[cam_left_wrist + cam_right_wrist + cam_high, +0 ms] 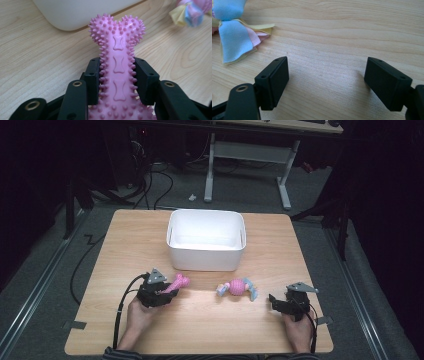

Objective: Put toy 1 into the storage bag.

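Observation:
My left gripper is shut on a pink spiky rubber bone near the table's front left; in the left gripper view both pads press the shaft of the bone, whose knobbed end points toward the white bin. A pink ball toy with blue and yellow cloth tails lies on the table in front of the white bin. My right gripper rests open at the front right, its jaws wide apart over bare wood. The cloth tails lie at the upper left of the right gripper view.
The wooden table carries the white bin at its back middle. Desk legs and cables stand on the floor beyond the far edge. Grey rails run along both sides of the table.

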`<state>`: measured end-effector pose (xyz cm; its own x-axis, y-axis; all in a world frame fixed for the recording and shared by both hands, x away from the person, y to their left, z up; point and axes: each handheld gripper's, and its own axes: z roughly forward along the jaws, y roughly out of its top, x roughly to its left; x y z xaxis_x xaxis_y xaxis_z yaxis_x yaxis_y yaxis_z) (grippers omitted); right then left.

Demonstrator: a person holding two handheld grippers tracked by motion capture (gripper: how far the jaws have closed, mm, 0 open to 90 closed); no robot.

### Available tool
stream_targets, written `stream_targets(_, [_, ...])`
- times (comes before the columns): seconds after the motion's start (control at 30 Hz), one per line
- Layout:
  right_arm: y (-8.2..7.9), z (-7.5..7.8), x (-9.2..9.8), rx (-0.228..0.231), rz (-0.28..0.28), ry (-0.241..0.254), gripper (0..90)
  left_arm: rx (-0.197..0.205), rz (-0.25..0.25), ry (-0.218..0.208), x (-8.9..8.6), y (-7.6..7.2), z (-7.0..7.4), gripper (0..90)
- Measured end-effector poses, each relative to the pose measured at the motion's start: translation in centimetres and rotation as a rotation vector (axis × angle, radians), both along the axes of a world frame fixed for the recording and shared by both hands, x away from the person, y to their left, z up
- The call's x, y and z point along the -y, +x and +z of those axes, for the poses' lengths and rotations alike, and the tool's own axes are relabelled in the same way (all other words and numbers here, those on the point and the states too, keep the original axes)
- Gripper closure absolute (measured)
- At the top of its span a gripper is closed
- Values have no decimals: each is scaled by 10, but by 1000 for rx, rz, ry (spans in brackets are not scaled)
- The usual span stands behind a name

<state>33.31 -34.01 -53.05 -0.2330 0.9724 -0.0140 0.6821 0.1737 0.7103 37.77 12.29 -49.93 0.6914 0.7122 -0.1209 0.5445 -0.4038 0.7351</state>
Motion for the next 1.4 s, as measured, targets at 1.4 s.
stream_targets(1.4, [2,0,-1,1,11,0,202,40,-123,-80,10,0,81,600])
